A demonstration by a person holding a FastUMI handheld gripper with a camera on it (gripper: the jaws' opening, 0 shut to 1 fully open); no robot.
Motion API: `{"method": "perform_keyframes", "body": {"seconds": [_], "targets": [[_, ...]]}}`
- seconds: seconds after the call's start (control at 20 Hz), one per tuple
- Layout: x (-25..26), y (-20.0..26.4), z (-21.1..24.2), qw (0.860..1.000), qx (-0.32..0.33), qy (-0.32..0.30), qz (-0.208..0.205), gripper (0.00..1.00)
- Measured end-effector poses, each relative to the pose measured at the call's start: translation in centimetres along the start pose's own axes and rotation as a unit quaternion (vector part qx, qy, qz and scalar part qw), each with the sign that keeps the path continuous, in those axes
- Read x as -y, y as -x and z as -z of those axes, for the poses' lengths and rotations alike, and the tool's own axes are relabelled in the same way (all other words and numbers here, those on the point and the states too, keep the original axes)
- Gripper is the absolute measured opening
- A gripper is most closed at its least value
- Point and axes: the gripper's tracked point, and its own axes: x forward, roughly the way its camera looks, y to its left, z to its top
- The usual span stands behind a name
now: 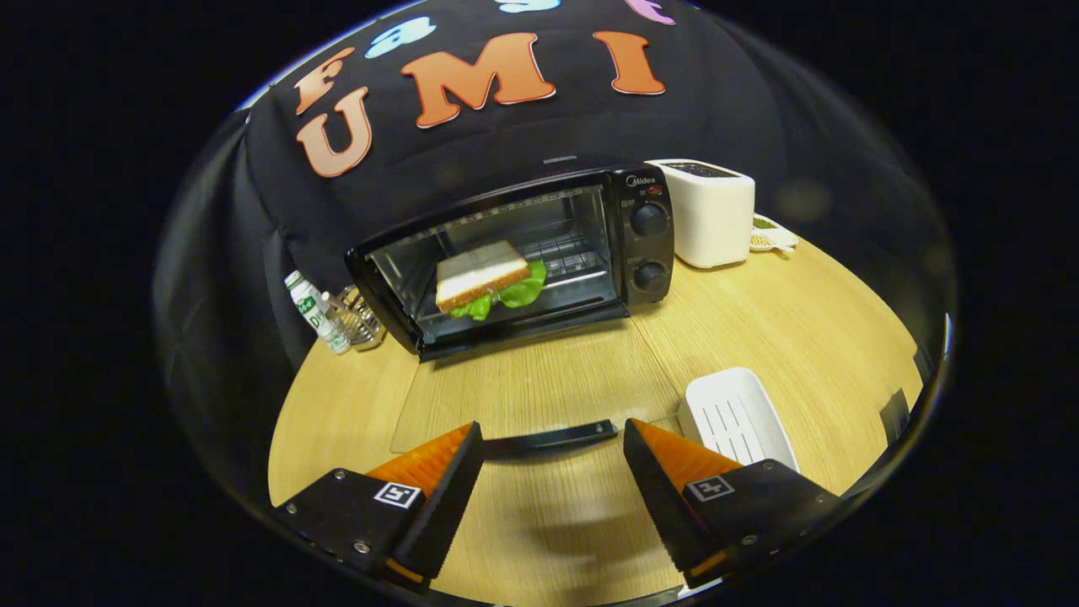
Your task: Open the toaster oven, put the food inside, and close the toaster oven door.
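Sitting inside the toaster oven is the sandwich, a slice of white bread with green lettuce poking out under it. It rests on the wire rack, so the food part of the job looks done.

The glass door lies flat on the wooden table, swung all the way down toward the gripper. You can see the table right through it. The door's black handle runs across just between the two finger tips.

The fingers are spread wide apart and hold nothing. They sit one at each end of the handle, likely so they can catch it and lift the door shut. That is the step left to do, I think.

An empty white tray lies beside the right finger. A white toaster stands next to the oven, and a small bottle stands on the other side.
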Motion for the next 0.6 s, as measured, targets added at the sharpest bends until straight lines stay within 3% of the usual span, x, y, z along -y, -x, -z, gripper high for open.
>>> {"method": "perform_keyframes", "body": {"seconds": [0.35, 0.6], "targets": [[0.0, -1.6, 5.1, 0.996, -0.054, 0.070, 0.015, 0.99], [-0.6, -4.0, 6.3, 0.993, -0.072, 0.092, 0.023, 0.99]]}}
